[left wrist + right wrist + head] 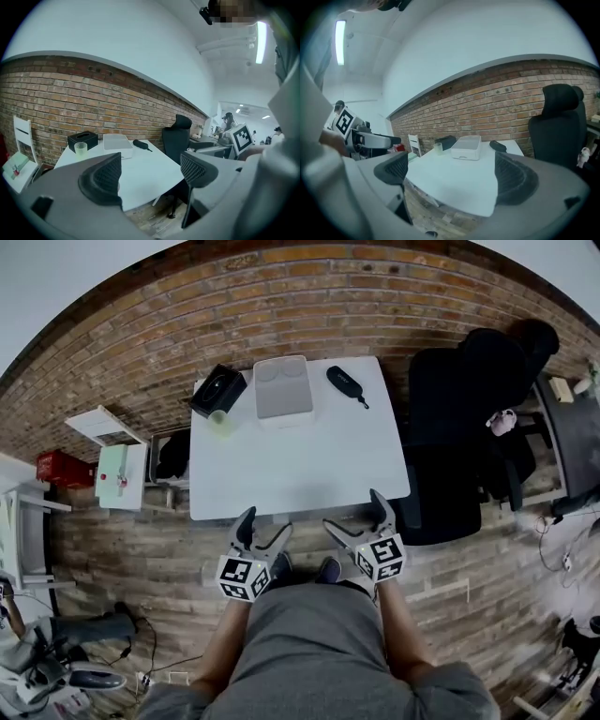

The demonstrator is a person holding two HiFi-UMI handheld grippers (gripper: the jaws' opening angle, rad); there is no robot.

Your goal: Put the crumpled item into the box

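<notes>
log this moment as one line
phase: not started | left gripper: open, empty | right gripper: open, empty | both short of table | white box: far side of table | crumpled item: not seen

Table (309, 460): smooth white top, matt, faint sheen. Box (283, 390) at table's 12 o'clock: white plastic by look, matt, smooth. Cup (221, 421) at 11 o'clock: translucent pale-green, frosted. Black case (217, 390) beside cup: matt. Brick wall (56, 108): rough, red-brown, pale mortar. Chair (459, 427) at 3 o'clock: black, matt. Left gripper (267, 521), right gripper (352, 510): grey matt plastic; pads (105, 176) dark, grid-textured.
</notes>
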